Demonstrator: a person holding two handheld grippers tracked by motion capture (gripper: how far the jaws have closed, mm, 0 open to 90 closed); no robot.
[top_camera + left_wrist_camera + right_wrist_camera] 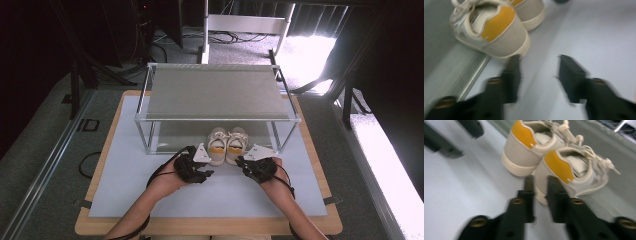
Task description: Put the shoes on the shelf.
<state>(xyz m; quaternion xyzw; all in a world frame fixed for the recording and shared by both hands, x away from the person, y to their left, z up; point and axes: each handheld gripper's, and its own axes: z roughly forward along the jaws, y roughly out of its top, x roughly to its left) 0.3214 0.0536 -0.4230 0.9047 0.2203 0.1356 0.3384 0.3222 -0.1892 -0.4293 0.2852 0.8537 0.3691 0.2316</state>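
White mat [150, 190]: left gripper [537, 75] jaws apart beside shoes [227, 145]; right gripper [539, 195] nearly together, empty.

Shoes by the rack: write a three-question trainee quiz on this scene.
1. True or false: the pair of shoes stands on top of the rack.
2. What colour are the heel patches? A) blue B) yellow C) red
3. In the left gripper view, what lies between the left gripper jaws?

Key: 1. False, they stand at the rack's lower front edge. 2. B. 3. Only bare white mat; the near shoe sits just beyond one jaw tip.
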